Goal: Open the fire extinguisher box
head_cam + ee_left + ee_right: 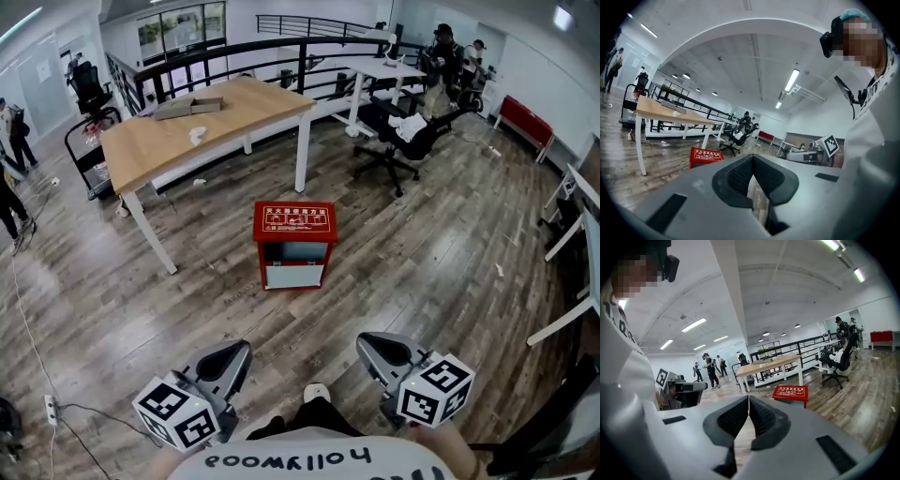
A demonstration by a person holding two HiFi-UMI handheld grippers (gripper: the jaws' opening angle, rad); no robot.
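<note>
The red fire extinguisher box [293,244] stands on the wooden floor ahead of me, its lid with white print lying flat on top and a pale panel on its front. It also shows as a red box [706,155] in the left gripper view and as a red box [791,392] in the right gripper view. My left gripper [232,357] is held low at the near left, shut with nothing between its jaws. My right gripper [377,352] hangs at the near right, also shut and empty. Both are well short of the box.
A long wooden table [202,117] with white legs stands behind the box to the left. A black office chair [405,136] and a white desk [384,70] are at the back right. A black railing [234,56] runs along the back. People stand at the left edge.
</note>
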